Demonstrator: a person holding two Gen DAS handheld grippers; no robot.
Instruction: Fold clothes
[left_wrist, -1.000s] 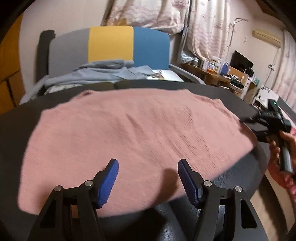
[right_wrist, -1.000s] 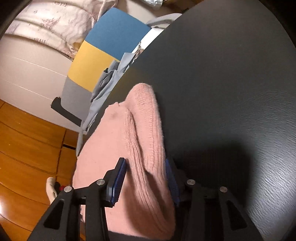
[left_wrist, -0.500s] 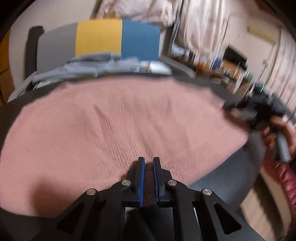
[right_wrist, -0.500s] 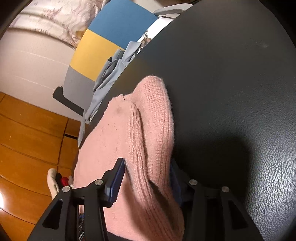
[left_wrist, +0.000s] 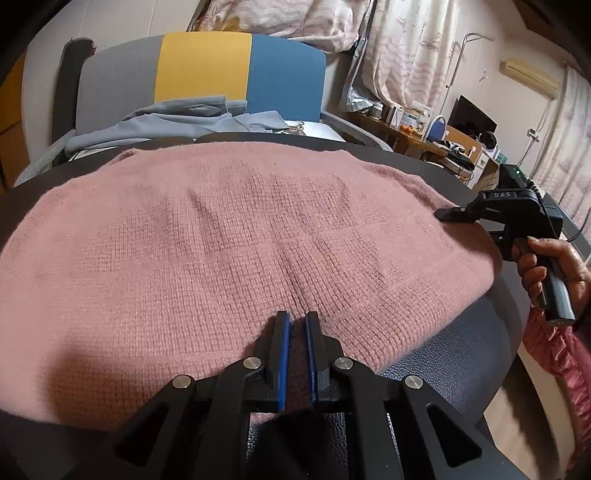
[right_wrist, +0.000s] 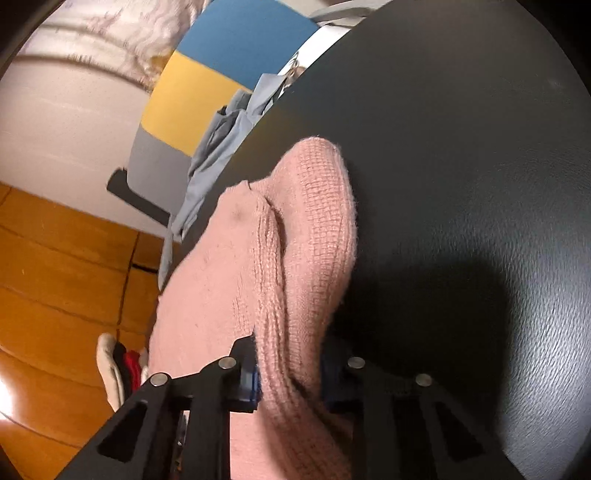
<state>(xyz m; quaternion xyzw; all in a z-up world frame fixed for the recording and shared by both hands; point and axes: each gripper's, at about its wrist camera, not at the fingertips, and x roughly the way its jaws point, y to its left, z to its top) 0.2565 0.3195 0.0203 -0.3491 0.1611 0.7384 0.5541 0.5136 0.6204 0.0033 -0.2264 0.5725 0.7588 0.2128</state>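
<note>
Left gripper (left_wrist: 297, 354) is now pinching the near hem of the pink sweater (left_wrist: 240, 236) — a second ago its jaws were spread wide above the fabric. The sweater is lying flat across the black table (left_wrist: 476, 354), reaching the far edge. Right gripper (right_wrist: 288, 373) is still clamping a bunched fold at the sweater's right edge (pads mostly buried in knit, so grip depth is unclear), and the fold is sitting slightly higher in the right wrist view than before — the person's hand (left_wrist: 550, 269) is gripping the handle.

One pink sweater (left_wrist: 236, 236), two hand-held grippers (left (left_wrist: 296, 334), right (left_wrist: 448, 214)), one chair (left_wrist: 203, 74).
</note>
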